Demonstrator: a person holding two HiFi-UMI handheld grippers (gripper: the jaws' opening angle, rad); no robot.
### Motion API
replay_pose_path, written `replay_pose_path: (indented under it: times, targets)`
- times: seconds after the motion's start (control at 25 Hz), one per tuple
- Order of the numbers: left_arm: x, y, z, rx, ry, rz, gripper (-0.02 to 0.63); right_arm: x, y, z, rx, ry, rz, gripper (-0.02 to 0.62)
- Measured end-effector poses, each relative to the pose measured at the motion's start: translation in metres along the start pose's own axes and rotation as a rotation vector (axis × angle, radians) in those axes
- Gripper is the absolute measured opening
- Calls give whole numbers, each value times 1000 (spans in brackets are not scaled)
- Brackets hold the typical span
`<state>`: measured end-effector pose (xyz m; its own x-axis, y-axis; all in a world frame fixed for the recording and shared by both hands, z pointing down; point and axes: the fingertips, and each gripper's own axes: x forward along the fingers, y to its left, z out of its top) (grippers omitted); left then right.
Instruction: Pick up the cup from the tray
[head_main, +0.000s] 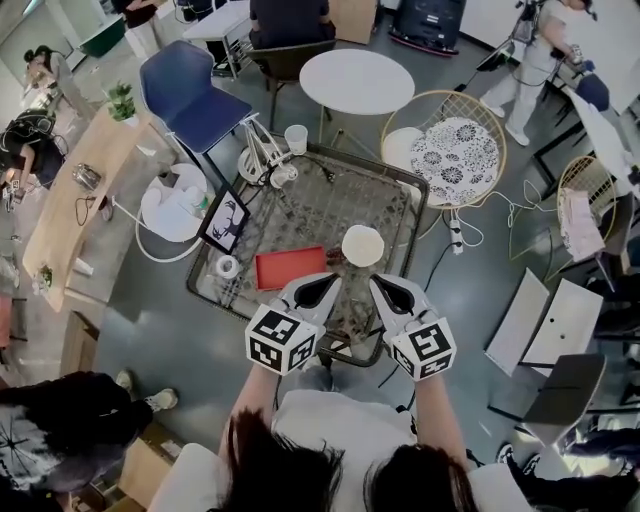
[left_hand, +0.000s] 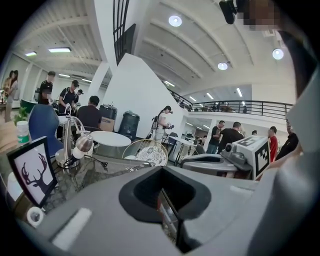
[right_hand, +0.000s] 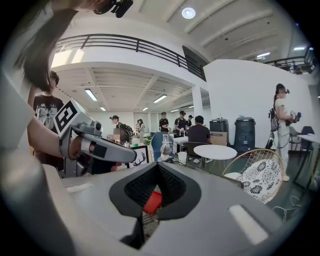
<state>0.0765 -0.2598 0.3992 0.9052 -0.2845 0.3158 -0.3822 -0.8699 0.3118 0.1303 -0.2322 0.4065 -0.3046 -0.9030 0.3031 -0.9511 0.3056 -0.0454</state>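
Grey flooring of a large open hall surrounded a dark-framed, glass-topped worktop (head_main: 330, 200) at the centre of the head view.

**Head view.** A red tray (head_main: 290, 268) lay on the worktop's lower left part. The cream cup (head_main: 362, 245) stood just beside the tray's right edge, off its red surface; whether the two touched could not be told. The left gripper (head_main: 322, 288) and right gripper (head_main: 388, 290) pointed up-frame, side by side, with their tips just below the tray and the cup and neither tip on the cup. A framed deer picture (head_main: 225, 220) and a tape roll (head_main: 228, 266) occupied the worktop's left edge. A desk lamp (head_main: 262, 160) and a second, white cup (head_main: 296, 138) stood at its upper left corner. A blue chair (head_main: 190, 95), a round white table (head_main: 357, 80) and a wicker chair (head_main: 445, 150) stood beyond.

**Left gripper view.** The left gripper's (left_hand: 162, 172) jaws were closed together with nothing between them. The deer picture (left_hand: 31, 172) and the lamp (left_hand: 77, 145) appeared at left, and the right gripper (left_hand: 220, 162) at right.

**Right gripper view.** The right gripper's (right_hand: 159, 167) jaws were likewise closed and empty. The red tray (right_hand: 152, 201) showed through the opening behind their tips. The left gripper (right_hand: 100, 147) lay at left. The white cup (right_hand: 182, 157) stood far off at centre.
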Motion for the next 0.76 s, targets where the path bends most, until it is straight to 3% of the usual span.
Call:
replay_pose_path:
  times: [0.28, 0.52, 0.76]
  targets:
    - [-3, 4, -5, 32, 35, 31, 2, 2, 8, -3, 0, 10, -13, 20]
    - [-12, 3, 6, -39, -25, 30, 2, 3, 21, -1, -20, 11, -10, 20]
    - [-22, -4, 6, 40, -21, 43, 2, -4, 30, 7, -64, 2, -18, 20]
